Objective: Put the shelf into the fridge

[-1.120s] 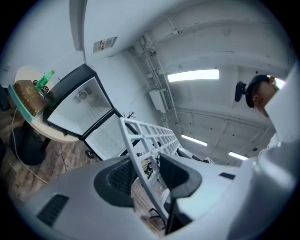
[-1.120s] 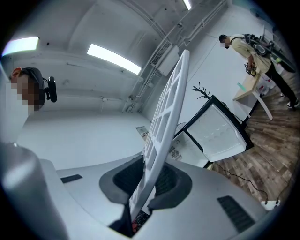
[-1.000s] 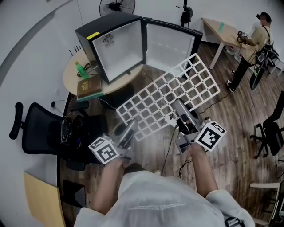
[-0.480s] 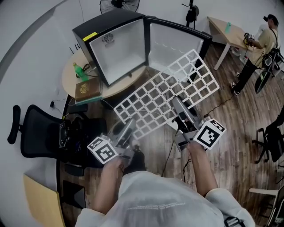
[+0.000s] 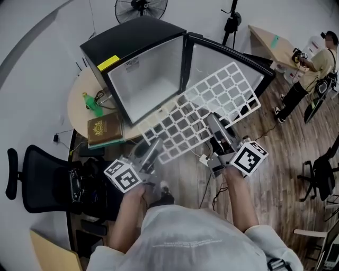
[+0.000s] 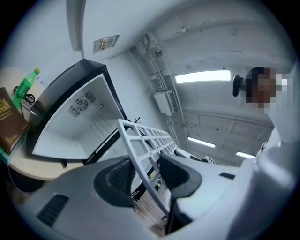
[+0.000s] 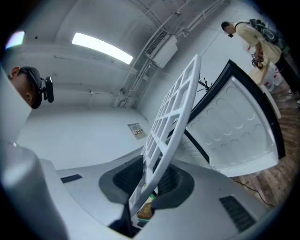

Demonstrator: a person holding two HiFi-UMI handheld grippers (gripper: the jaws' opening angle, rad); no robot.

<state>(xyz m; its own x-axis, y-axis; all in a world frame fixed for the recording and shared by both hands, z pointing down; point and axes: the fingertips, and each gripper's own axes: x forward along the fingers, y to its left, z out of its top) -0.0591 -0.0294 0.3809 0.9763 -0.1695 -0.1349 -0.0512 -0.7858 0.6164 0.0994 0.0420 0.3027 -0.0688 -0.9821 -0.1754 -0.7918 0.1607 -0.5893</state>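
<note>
Shelf: white plastic grid, held in the air just in front of the open fridge, not inside it; lies tilted, near edge toward the person, far corner overlapping the door in the head view; left gripper clamped on the near-left edge, pads either side of the rim; right gripper clamped on the near edge further right, grid bar pinched between its dark pads; both jaws closed onto the shelf, nothing else between them.

Fridge: small, black outside, pale bare inside, door swung wide to the right; stands on a round table; green bottle and brown book on the table left of it.

Around: black chair at lower left; wood floor; fan behind the fridge; a person standing by a desk, well apart at upper right.
</note>
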